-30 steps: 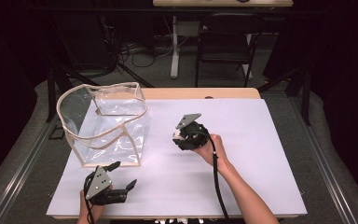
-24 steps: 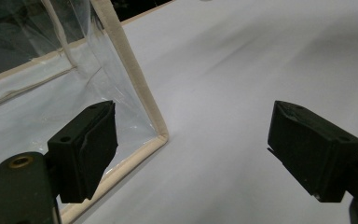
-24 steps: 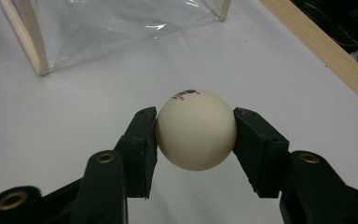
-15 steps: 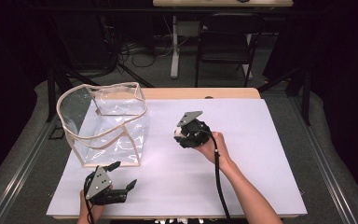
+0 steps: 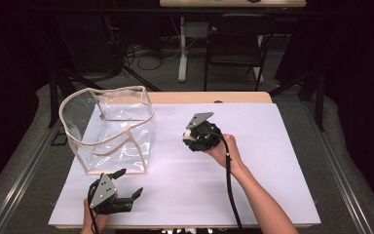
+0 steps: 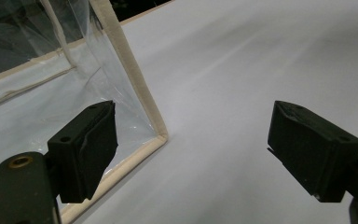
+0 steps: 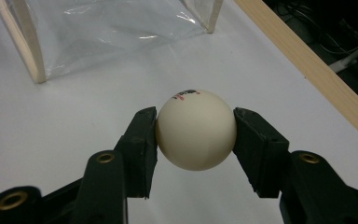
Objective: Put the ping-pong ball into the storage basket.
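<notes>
**One cream ball clamped between the right jaws**

Two grippers work over a white sheet [image 5: 253, 161] that covers the table. The right gripper [image 7: 196, 135] has its two black jaws closed on a cream ball [image 7: 196, 129], one pad pressed against each side at about the ball's widest part. The ball sits squarely between the jaw tips, with its far half standing out past them and small red and dark print on its top. In the high view the same ball [image 5: 188, 133] shows as a pale spot at the front of the right gripper [image 5: 191, 137], held above the middle of the sheet by the person's right hand [image 5: 222, 150].

Beyond the right jaws, ahead and to their left, stands a clear plastic bag with cream edging [image 7: 112, 32], apart from the ball. To the right of those jaws runs the wooden table edge [image 7: 307, 65].

The left gripper [image 6: 191, 149] has its jaws spread wide with nothing between them but bare sheet. A lower corner of the clear bag [image 6: 161, 137] lies just ahead of its left jaw, close beside it, and I cannot tell whether they touch. In the high view the left gripper [image 5: 126, 187] rests near the front edge of the sheet, just in front of the bag [image 5: 109, 129].
</notes>
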Tool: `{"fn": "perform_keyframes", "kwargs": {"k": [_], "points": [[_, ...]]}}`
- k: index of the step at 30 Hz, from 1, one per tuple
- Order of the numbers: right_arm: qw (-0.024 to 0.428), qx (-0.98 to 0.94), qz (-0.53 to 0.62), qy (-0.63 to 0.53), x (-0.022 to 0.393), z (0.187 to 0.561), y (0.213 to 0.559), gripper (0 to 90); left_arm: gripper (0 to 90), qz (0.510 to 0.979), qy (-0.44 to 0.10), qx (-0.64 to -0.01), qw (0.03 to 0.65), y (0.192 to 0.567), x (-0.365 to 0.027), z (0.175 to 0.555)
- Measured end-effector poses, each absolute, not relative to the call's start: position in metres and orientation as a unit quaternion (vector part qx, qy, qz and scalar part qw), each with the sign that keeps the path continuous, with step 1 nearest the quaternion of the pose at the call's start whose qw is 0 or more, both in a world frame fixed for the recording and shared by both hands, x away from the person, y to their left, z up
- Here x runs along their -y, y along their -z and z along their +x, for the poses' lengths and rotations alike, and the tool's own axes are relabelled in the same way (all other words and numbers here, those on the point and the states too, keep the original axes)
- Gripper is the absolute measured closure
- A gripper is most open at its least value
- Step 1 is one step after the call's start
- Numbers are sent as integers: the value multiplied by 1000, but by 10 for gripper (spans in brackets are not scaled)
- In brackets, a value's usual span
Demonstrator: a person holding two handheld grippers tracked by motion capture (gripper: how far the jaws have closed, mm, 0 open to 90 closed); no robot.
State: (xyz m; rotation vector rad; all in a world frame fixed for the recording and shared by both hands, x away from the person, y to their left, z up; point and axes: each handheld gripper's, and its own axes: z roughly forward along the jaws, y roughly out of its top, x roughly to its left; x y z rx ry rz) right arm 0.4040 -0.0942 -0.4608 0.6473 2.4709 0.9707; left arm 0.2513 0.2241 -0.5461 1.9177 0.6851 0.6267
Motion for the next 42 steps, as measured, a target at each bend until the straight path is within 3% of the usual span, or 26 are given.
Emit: {"fn": "perform_keyframes", "kwargs": {"k": [42], "points": [[222, -874, 235, -363, 107, 416, 412, 510, 161, 789, -256, -281, 483, 547, -222, 253]]}}
